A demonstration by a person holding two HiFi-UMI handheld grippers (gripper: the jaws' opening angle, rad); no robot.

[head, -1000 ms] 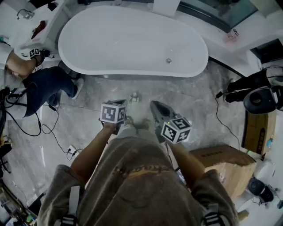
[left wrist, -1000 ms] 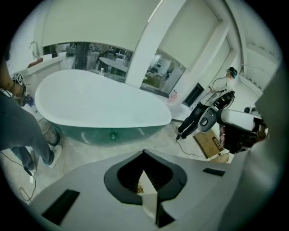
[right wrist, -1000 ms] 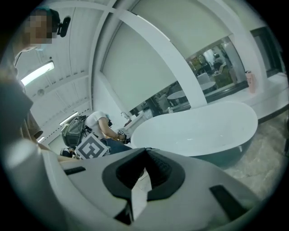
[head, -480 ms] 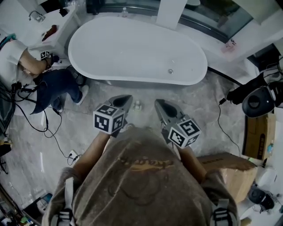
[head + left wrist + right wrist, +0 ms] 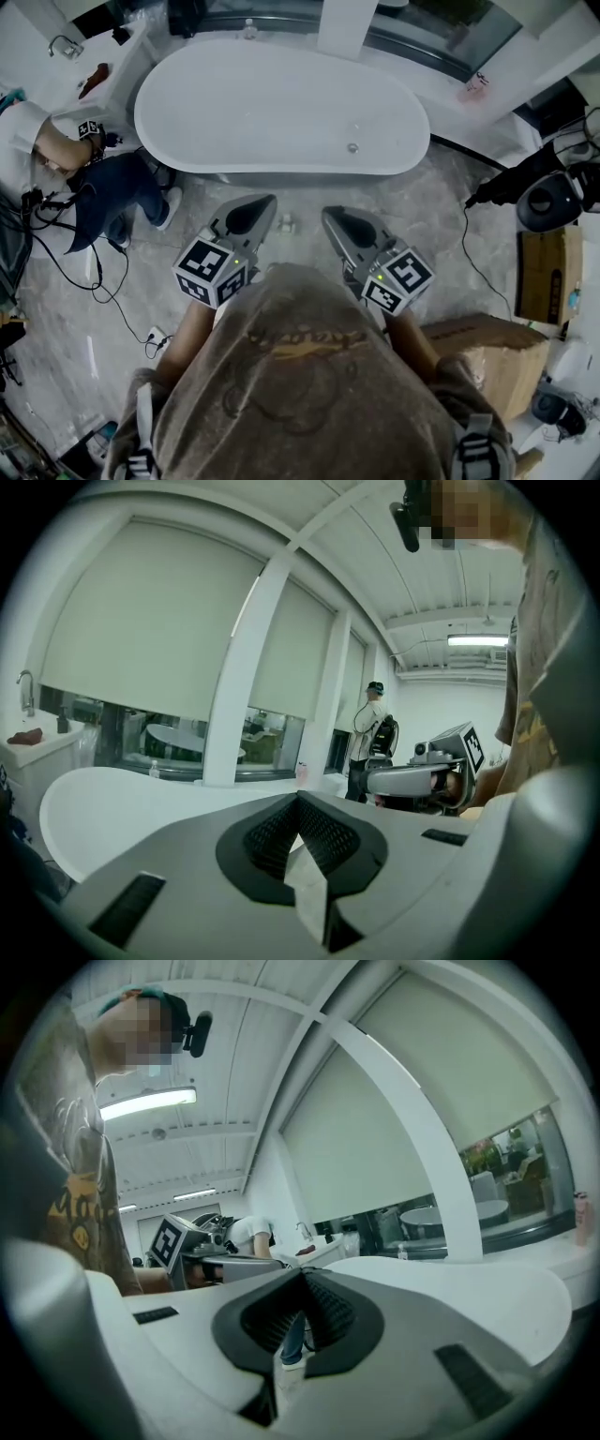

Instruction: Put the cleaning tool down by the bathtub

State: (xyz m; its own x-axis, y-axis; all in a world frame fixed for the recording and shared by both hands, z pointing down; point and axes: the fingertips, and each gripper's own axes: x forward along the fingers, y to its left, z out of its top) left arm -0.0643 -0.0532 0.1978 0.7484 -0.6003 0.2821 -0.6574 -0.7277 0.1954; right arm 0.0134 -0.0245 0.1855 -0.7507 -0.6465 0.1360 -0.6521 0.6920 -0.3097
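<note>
Jaws on my left gripper (image 5: 298, 799) are pressed together, tips meeting, with nothing between them. My right gripper (image 5: 302, 1275) is the same: jaws together and empty, with only background showing through the cut-out behind the tips. I hold both out in front of my chest, side by side and apart, noses pointing far toward the tub (image 5: 281, 98).

Between the two noses, on the grey marbled floor (image 5: 431, 220), lies the tool (image 5: 287, 225). It is a small pale thing, too small for me to make out its shape. It touches neither gripper and sits on the near side of the tub, close to its near wall.

The tub is white and oval and lies across the scene, with its drain (image 5: 352, 148) toward the right end. A white pillar (image 5: 345, 23) rises behind its far rim. A pink bottle (image 5: 475, 84) stands on the ledge (image 5: 511, 61) at far right.

To the left, a person (image 5: 108, 187) in blue jeans and a white top crouches by the tub's left end. They are beside a white counter (image 5: 117, 70) with a tap (image 5: 61, 45). Black cables (image 5: 84, 272) trail over the floor near them. To the right stands a black machine (image 5: 548, 202) and, nearer me, a cardboard box (image 5: 483, 347).
</note>
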